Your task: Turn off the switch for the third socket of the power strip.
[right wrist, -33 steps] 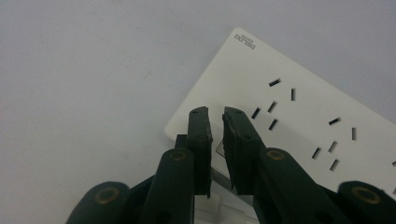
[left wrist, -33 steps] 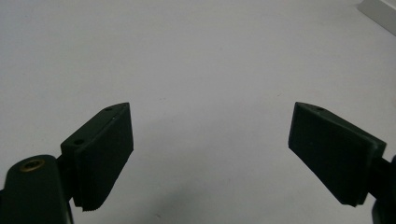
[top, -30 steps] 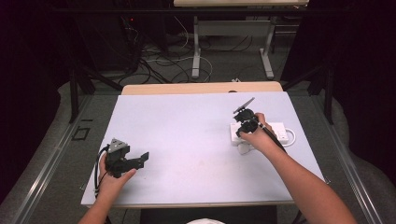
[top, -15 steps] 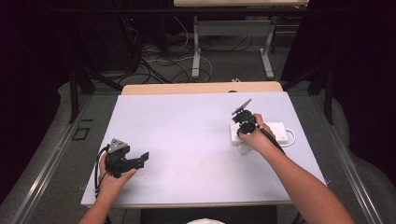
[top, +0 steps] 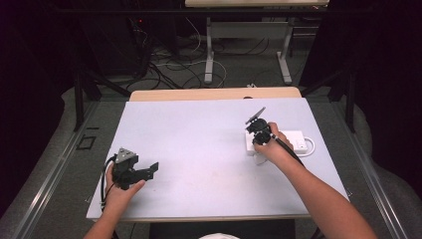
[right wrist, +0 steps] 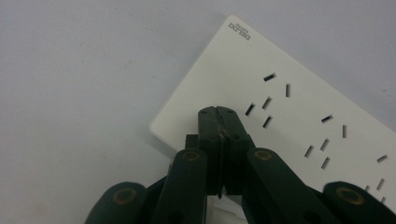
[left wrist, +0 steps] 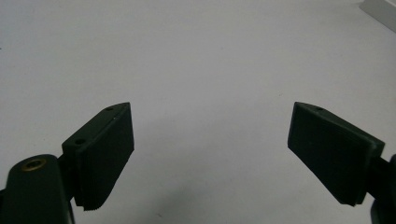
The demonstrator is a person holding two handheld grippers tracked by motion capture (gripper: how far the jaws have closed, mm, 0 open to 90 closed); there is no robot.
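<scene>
The right tongs (right wrist: pixel 218 112) are pressed together with nothing between them, and their tips are held over the near-left corner of a white power strip (right wrist: pixel 299 107). In the high view this strip (top: pixel 298 140) is found at the right of the frame, lying flat on the table (top: pixel 199 144), with the right tongs (top: pixel 255 119) over its left end. Whether the closed tips are touching the strip's surface cannot be told from the pictures.

The left tongs (left wrist: pixel 210 149) are spread wide over bare table, and nothing is held in them; in the high view the left tongs (top: pixel 152 169) are seen at the lower left of the frame, well apart from the strip.

The step in hand is judged to be the approach to the strip — no grasp is made yet. For the next move the right tongs must probably be opened and lowered around the strip's edge, or used closed to push it — a flat, light body that may slide easily on the smooth table.
</scene>
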